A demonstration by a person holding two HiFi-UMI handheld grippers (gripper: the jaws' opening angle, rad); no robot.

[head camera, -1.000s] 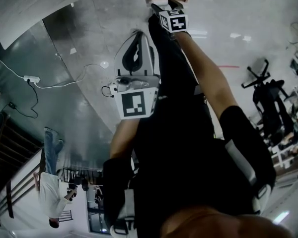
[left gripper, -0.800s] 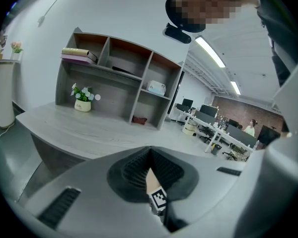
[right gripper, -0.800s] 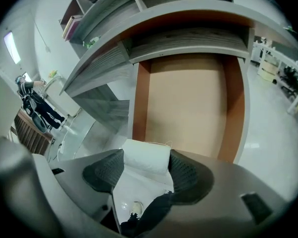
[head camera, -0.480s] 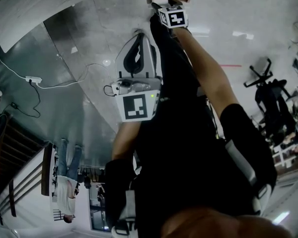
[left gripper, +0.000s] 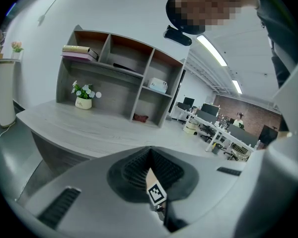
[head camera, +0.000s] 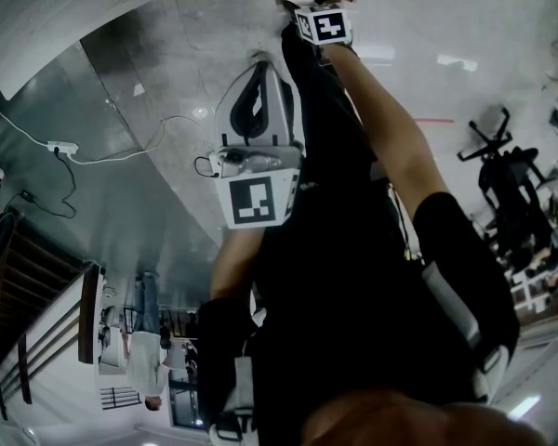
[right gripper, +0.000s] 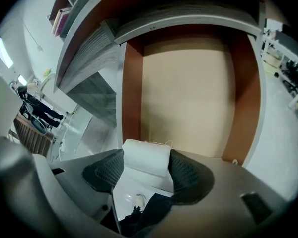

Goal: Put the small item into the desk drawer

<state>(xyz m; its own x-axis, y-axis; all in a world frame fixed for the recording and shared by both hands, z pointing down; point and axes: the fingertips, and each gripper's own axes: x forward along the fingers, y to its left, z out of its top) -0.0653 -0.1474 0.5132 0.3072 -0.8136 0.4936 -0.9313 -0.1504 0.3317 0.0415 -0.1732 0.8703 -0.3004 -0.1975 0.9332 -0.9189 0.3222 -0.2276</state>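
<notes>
Status: desk drawer (right gripper: 188,83) stands open, its tan floor bare and red-brown walls on 2 sides in the right gripper view. Right gripper (right gripper: 147,168) is clamped on the small item (right gripper: 147,155), a white, soft-looking packet sitting low centre in that frame, at the near edge of the drawer opening; in the head view this gripper sits top centre, at the drawer. Judged: pick-up and carry done; release into the drawer not yet done, closing possibly left after that. Item long axis runs left-right across the frame, pad to pad, right end dipped slightly, crosswise to the drawer's depth; 1 broad face points toward the drawer floor. Left gripper (left gripper: 150,165) has jaws fully together on nothing, away from the drawer.
</notes>
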